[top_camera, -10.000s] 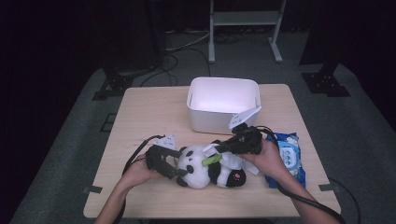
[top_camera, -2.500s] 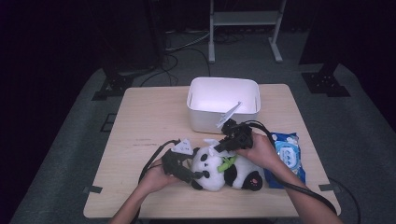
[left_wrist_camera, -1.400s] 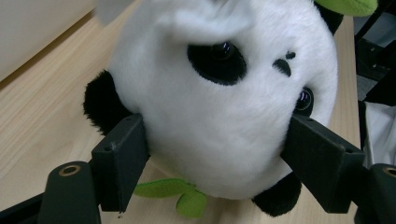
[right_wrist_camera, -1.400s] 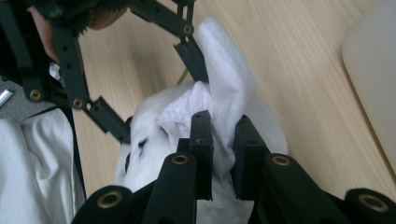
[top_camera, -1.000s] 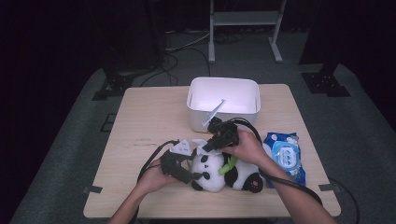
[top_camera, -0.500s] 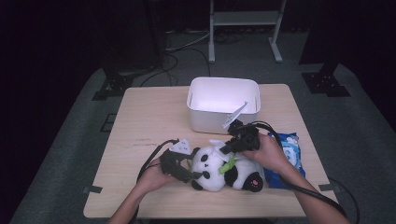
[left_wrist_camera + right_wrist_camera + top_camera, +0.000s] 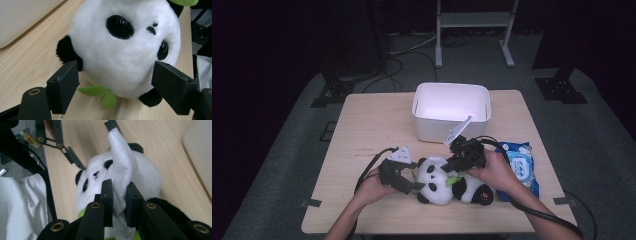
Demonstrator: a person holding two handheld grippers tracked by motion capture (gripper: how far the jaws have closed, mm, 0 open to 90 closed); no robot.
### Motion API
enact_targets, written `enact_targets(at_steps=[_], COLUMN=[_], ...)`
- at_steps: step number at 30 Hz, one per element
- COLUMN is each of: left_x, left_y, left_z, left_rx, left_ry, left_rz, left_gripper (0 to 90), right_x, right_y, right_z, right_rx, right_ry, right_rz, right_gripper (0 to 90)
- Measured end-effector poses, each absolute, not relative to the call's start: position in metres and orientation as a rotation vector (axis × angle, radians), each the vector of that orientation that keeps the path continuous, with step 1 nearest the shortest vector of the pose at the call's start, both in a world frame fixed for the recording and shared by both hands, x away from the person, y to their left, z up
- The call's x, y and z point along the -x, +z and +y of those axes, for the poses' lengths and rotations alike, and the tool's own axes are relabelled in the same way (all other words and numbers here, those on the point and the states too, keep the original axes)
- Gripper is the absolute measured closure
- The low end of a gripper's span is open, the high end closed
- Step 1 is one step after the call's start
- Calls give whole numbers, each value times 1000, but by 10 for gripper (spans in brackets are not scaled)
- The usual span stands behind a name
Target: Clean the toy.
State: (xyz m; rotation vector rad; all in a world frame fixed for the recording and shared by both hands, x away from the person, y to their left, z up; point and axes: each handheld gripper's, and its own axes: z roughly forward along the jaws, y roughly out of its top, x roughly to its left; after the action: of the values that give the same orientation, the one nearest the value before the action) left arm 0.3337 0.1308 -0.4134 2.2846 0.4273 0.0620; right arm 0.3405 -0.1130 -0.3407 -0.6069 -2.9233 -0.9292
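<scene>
Wiping down a plush panda [image 7: 447,182] lying on its back near the front edge of a wooden table [image 7: 372,130], head toward the person's left. Bracketing the panda's head with the left gripper [image 7: 414,182], jaws spread wide, one pad at a black ear and the other against the cheek, apparently steadying the toy rather than squeezing it hard. Pinching a white wipe [image 7: 122,162] in the right gripper [image 7: 118,186], jaws drawn close together on a fold of the cloth, with the loose end draped over the top of the panda's face. Seen from the right gripper view as cloth laid across the forehead, between the eye patches.

Judged as midway through the cleaning: wipe already out of its pack and in contact with the head, body and black legs seemingly not yet covered. Hard to tell from the fur itself which parts are clean.

Resting to the right of the toy, a blue pack of wet wipes [image 7: 519,160], partly under the right forearm. Standing behind, toward the far side of the table, a white rectangular bin [image 7: 451,95], looking empty. Likely left to do: finishing the face, working over the belly and limbs, then dropping the used wipe, or perhaps the toy, into that bin.
</scene>
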Motion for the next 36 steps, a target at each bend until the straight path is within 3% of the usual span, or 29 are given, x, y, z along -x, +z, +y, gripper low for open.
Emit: enact_targets(at_steps=[14,36], left_x=[-334,-332], left_y=[-413,-415], left_z=[131,129], left_rx=[-2286,-2295], left_ry=[75,68], left_rz=[421,411], left_gripper=[199,199], right_x=[-314,-348], right_y=[-346,-357], right_z=[-110,-108], right_rx=[531,634], right_ry=[-932,-923], right_rz=[-2928,-2950], right_gripper=[786,794])
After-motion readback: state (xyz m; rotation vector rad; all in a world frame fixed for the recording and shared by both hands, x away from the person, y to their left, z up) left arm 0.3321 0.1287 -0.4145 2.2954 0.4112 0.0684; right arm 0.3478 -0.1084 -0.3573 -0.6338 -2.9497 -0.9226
